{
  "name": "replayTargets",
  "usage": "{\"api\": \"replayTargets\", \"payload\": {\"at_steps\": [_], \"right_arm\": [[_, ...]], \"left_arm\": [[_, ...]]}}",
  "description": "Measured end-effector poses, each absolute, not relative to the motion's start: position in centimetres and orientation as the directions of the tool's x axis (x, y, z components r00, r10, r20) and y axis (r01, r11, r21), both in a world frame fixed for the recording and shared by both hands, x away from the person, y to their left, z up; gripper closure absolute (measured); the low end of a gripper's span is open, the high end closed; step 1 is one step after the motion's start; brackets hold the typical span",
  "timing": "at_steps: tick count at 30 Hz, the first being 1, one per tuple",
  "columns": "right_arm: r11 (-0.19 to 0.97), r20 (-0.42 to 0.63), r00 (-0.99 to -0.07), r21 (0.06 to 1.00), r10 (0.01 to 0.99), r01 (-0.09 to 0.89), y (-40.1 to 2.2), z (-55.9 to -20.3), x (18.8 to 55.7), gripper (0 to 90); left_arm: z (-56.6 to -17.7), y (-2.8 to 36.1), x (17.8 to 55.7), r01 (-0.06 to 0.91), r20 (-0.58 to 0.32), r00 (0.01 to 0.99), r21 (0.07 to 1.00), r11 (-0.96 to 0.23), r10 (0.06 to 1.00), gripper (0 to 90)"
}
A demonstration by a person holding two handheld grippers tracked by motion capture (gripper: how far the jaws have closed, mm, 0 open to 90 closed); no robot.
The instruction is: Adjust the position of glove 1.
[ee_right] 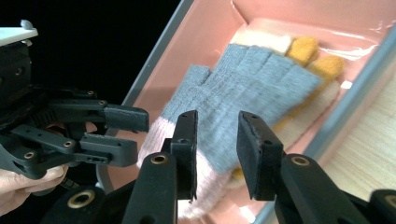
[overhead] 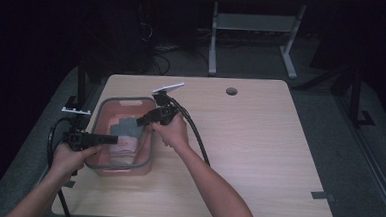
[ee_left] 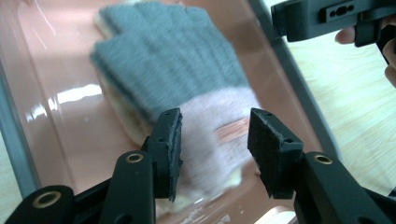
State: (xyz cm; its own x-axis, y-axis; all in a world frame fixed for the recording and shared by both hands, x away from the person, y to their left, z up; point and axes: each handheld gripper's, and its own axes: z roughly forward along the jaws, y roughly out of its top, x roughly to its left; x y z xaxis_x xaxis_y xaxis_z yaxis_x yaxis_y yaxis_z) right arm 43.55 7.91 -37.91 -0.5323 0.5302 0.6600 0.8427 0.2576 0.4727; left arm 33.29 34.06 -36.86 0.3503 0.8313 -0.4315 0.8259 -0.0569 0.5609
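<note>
1. A pink bin (overhead: 145, 162) with a grey rim sits near the bench's (overhead: 258, 157) left edge.
2. A grey glove (ee_left: 168, 60) with a pale pink cuff lies inside the bin, on top of a cream glove with yellow fingertips (ee_right: 317, 58).
3. The left claw (ee_left: 215, 140) hangs over the cuff, jaws partly apart, pads clear of it, holding nothing.
4. The right claw (ee_right: 217, 140) hovers above the grey glove, jaws partly apart, holding nothing.
5. No brand, label or writing is readable.
</note>
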Motion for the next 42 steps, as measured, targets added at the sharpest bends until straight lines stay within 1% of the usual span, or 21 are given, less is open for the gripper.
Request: {"api": "replayTargets", "payload": {"at_steps": [4,5,7,22,29,42], "right_arm": [[0.246,0.666,-0.530,0.477,0.526,0.844,7.0,-37.6,43.4,66.4],[0.242,0.668,-0.528,0.478,0.524,0.844,6.8,-37.5,43.4,66.0],[0.237,0.671,-0.530,0.483,0.519,0.843,6.5,-37.3,43.3,65.2],[0.190,0.682,-0.525,0.506,0.509,0.841,3.4,-36.3,43.0,60.2],[0.171,0.675,-0.523,0.518,0.521,0.838,1.7,-35.8,42.9,57.7],[0.143,0.674,-0.518,0.530,0.527,0.836,-1.0,-35.1,42.6,55.9]], "left_arm": [[-36.0,33.9,33.4,0.813,-0.426,0.363,0.580,-0.057,0.829,52.9],[-35.9,33.7,33.4,0.811,-0.438,0.356,0.583,-0.040,0.825,52.7],[-35.7,33.6,33.4,0.806,-0.431,0.368,0.590,-0.051,0.824,52.5],[-34.6,32.4,33.8,0.780,-0.473,0.398,0.625,-0.019,0.786,47.3],[-34.3,31.5,34.0,0.776,-0.479,0.420,0.630,-0.032,0.771,44.7],[-33.6,29.7,34.4,0.763,-0.481,0.456,0.644,-0.051,0.749,39.5]]}}
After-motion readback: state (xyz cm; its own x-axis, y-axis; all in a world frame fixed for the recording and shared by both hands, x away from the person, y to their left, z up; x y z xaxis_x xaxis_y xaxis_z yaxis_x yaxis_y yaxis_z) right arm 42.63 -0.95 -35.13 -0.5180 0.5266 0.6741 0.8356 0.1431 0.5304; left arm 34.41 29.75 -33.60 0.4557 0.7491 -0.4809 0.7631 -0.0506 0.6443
